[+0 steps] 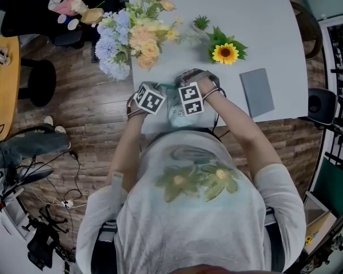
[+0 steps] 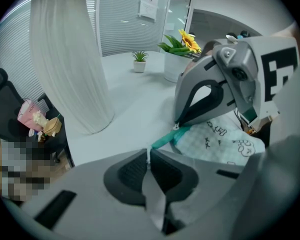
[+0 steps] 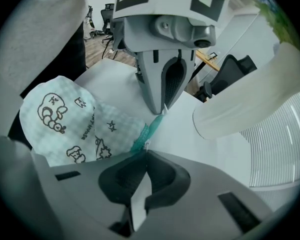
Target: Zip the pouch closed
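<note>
A pale green checked pouch (image 1: pixel 177 112) with cartoon prints lies at the near edge of the white table (image 1: pixel 228 4), between my two grippers. Their marker cubes, left (image 1: pixel 149 99) and right (image 1: pixel 191 99), sit close together above it. In the left gripper view my left gripper (image 2: pixel 149 153) is shut on the teal zipper tape end (image 2: pixel 163 139), with the pouch (image 2: pixel 221 140) beyond. In the right gripper view my right gripper (image 3: pixel 146 153) is shut on the small metal zipper pull (image 3: pixel 146 145). The teal zipper (image 3: pixel 149 130) runs from it to the left gripper's tip (image 3: pixel 163 109). The pouch (image 3: pixel 60 124) bulges to the left.
A bouquet of pastel flowers (image 1: pixel 134 36) stands at the table's left edge, and a potted sunflower (image 1: pixel 224 53) and a small green plant (image 1: pixel 201 23) behind the pouch. A grey notebook (image 1: pixel 257 91) lies to the right. A dark stool (image 1: pixel 40 81) stands on the wooden floor.
</note>
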